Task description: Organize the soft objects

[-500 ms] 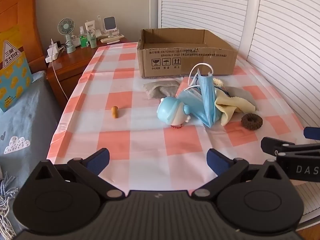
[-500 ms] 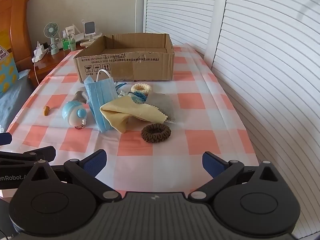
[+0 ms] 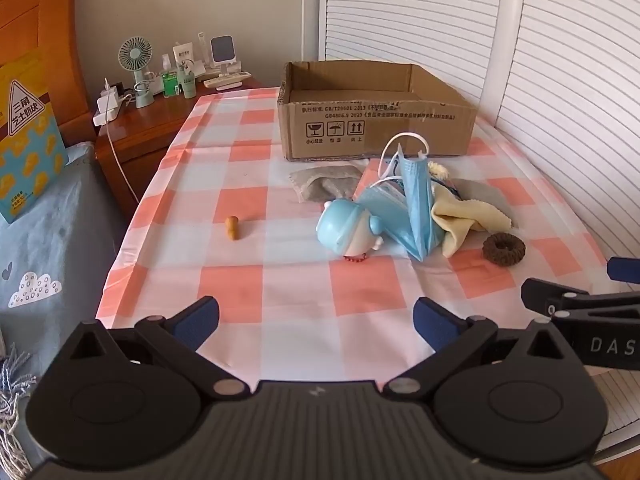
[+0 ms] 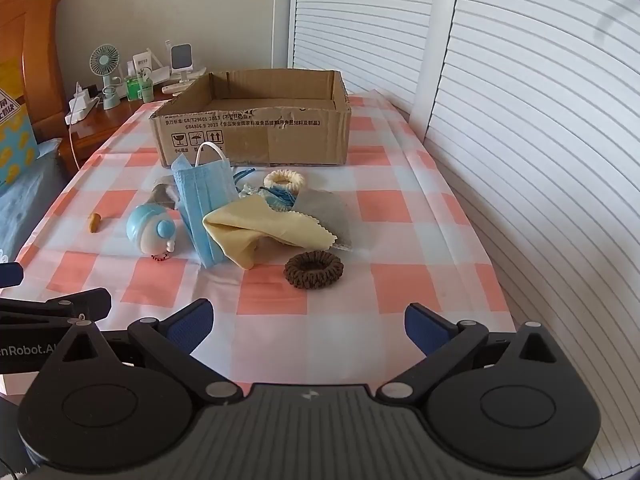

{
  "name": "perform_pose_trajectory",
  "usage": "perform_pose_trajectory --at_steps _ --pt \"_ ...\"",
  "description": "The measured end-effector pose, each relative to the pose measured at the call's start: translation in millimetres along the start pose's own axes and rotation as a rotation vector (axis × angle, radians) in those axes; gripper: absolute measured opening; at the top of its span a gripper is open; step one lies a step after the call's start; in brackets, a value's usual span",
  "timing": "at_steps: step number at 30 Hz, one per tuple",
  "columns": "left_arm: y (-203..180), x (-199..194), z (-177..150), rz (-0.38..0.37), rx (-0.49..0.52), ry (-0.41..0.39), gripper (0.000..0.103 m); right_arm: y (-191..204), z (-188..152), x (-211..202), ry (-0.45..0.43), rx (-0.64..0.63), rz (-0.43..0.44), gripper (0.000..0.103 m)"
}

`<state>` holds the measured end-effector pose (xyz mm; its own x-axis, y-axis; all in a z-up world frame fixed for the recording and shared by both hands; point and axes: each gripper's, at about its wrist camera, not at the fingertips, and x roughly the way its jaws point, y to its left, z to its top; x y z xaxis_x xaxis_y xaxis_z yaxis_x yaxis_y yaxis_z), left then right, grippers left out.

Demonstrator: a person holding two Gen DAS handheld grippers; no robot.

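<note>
A pile of soft things lies mid-table: a blue face mask (image 4: pixel 204 204) (image 3: pixel 416 208), a yellow cloth (image 4: pixel 256 228) (image 3: pixel 460 216), a grey cloth (image 4: pixel 324 208), a brown hair tie (image 4: pixel 314 269) (image 3: pixel 503 249), a cream hair tie (image 4: pixel 284 180) and a blue round toy (image 4: pixel 150 230) (image 3: pixel 346 230). An open cardboard box (image 4: pixel 256 132) (image 3: pixel 376 120) stands behind them. My left gripper (image 3: pixel 316 318) and right gripper (image 4: pixel 308 318) are both open and empty, near the table's front edge, short of the pile.
A small orange peg (image 3: pixel 232 227) lies left of the pile on the pink checked tablecloth (image 3: pixel 256 288). A grey pouch (image 3: pixel 324 180) lies before the box. A wooden nightstand (image 3: pixel 144 128) with a fan and bottles stands far left. White louvred doors (image 4: pixel 520 120) run along the right.
</note>
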<state>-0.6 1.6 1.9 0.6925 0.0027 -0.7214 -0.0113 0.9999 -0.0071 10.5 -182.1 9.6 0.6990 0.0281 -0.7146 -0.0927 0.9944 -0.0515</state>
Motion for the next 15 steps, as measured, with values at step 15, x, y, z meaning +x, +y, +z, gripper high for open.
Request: perform_pose_trajectory --at_steps 15 --pt "-0.6 -0.6 2.1 -0.002 0.0 0.001 0.102 0.7 0.7 -0.5 -0.002 -0.003 -0.003 0.103"
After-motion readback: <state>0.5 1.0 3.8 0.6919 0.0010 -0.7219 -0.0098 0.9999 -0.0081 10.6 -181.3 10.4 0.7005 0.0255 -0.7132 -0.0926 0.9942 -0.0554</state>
